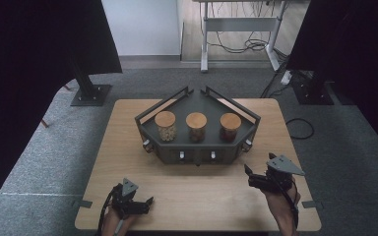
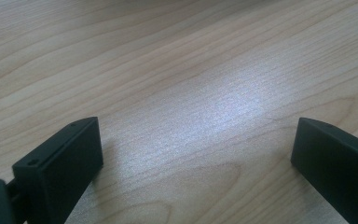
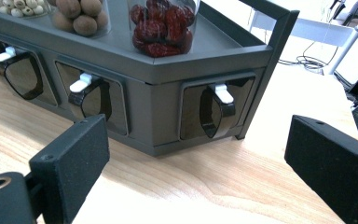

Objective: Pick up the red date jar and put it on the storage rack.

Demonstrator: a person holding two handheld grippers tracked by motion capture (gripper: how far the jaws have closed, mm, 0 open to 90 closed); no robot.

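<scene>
My right gripper (image 1: 248, 173), jaws spread and empty, nears the rack (image 3: 168, 100) mid-desk, aimed at its right-end drawer handle (image 3: 216, 109); approaching skewed could shove the rack and topple the jars (image 1: 196, 126).

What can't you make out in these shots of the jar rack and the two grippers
- Jar lids: in the right gripper view the top edge cuts off the red-fruit jar and its neighbours.
- Jar contents: in the high view the jars on the rack are too small to identify what they hold.
- Rack's front compartments: dark glossy panels hide anything inside.
- Left gripper: its view looks at bare table, jaws apart, rack out of frame.
- Right gripper: jaws apart, nothing between.
</scene>
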